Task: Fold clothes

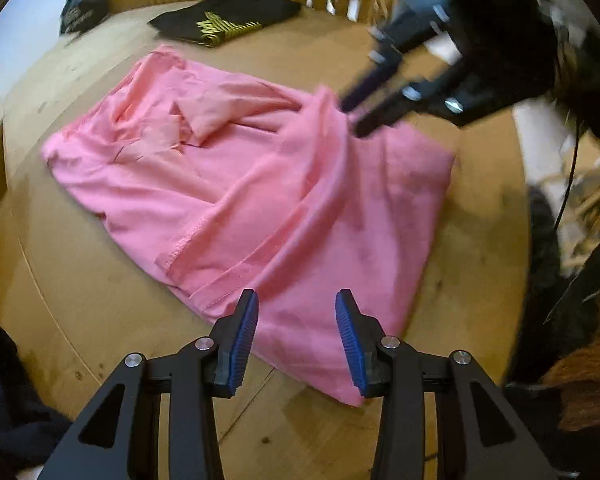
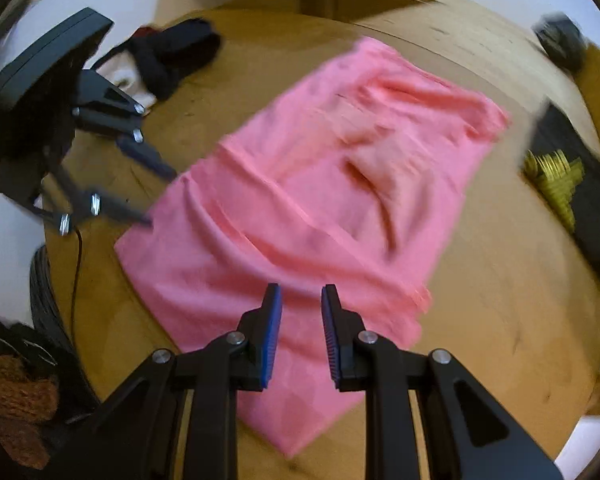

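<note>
Pink garment (image 1: 256, 184) spread, partly folded, on a round wooden table (image 1: 92, 280).
A folded black shirt (image 1: 224, 20) and dark cap (image 1: 82, 10) lie beyond it. Left gripper (image 1: 296, 320) hovers over one edge, jaws wide apart, empty. Right gripper (image 2: 300, 320), jaws parted and holding nothing, hangs over the opposite edge.
</note>
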